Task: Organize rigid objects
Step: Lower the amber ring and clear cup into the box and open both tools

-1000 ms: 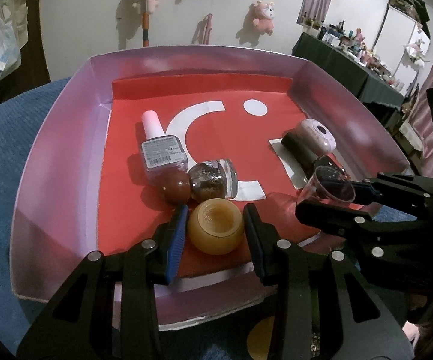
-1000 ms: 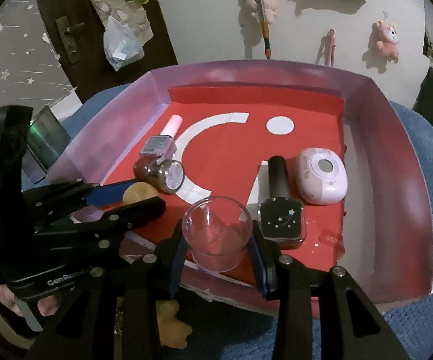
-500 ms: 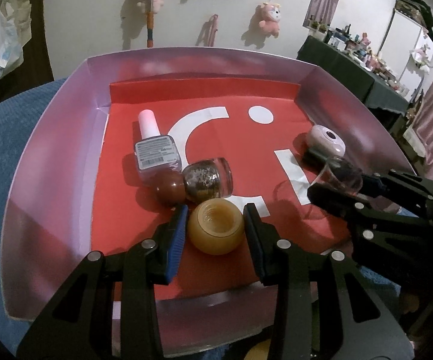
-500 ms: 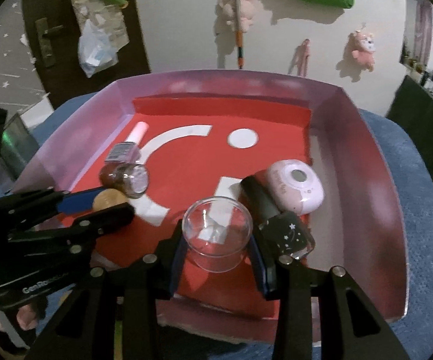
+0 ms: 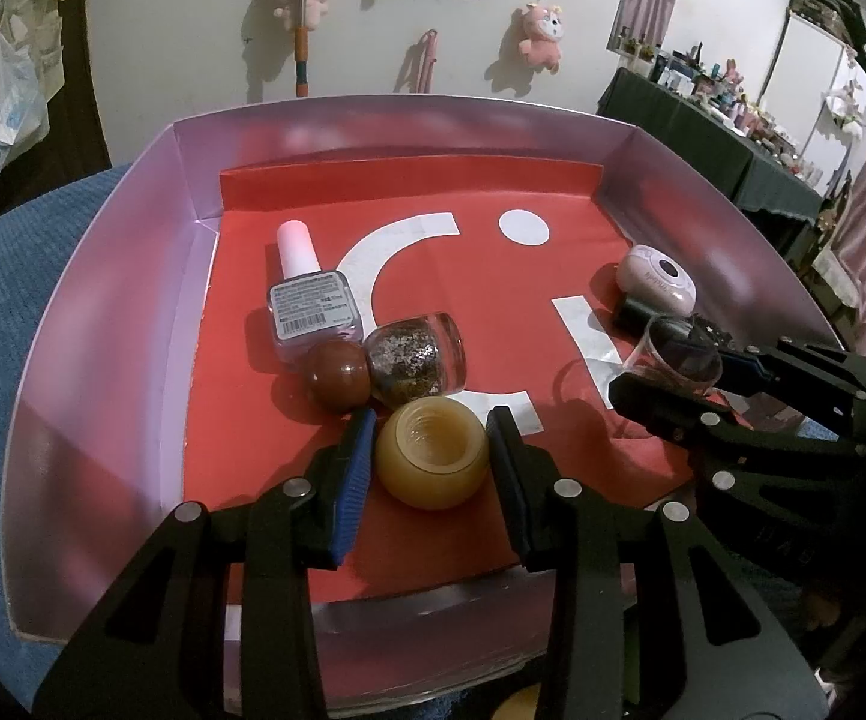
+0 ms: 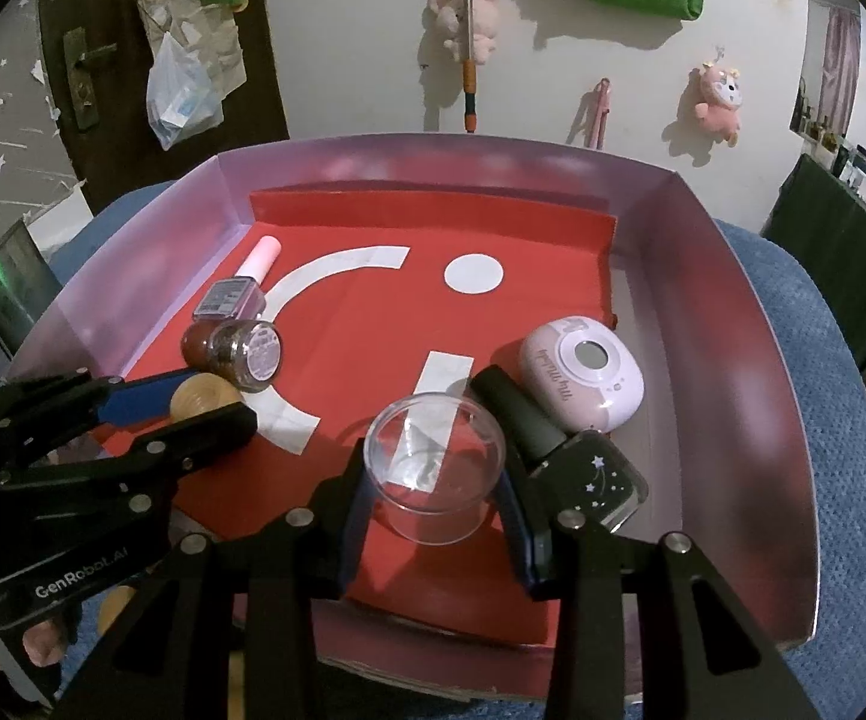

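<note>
- Between the clenched jaws of the right gripper, low over the near edge of the tray, sits the clear plastic cup, its mouth open toward the far wall and its axis running along the fingers.
- Just right of the cup lies the black nail polish bottle, long axis slanting from its cap near the tray's middle to its body at the near right; setting the cup down calls for staying left of it.
- Beyond that bottle, touching its cap, rests one pink compact device, toward the right wall.
- Over the near left part, the left gripper grasps one amber round jar, mouth up.
- Just beyond the jar lie the glitter polish bottle with its brown ball cap, and the lilac polish bottle, pink cap toward the far left corner.
- Count: three polish bottles, one cup, one jar, one compact device.
</note>
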{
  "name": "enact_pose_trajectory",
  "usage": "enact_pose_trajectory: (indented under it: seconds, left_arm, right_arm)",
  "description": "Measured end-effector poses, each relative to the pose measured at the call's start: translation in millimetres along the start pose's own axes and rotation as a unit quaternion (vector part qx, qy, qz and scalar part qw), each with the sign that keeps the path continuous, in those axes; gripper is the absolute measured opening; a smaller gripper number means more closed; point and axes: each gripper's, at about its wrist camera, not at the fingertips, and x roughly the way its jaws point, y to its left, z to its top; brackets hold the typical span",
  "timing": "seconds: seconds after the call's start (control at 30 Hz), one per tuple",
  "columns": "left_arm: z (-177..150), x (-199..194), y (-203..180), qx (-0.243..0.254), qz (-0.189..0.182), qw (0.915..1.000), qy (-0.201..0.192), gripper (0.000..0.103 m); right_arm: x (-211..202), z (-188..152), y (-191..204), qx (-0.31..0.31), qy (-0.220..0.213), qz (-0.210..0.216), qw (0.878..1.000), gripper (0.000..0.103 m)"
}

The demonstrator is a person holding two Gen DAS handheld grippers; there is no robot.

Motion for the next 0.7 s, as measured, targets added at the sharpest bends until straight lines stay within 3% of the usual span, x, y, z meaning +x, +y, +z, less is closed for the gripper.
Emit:
enact_pose_trajectory:
  seconds: [0.7]
  left_arm:
    - [0.2,2.6,-1.3,0.004,0.005,1.0,0.0,0.037]
  right_arm:
    - [4.9,-3.2,3.0,-0.003,0.007,0.003,1.0,0.041]
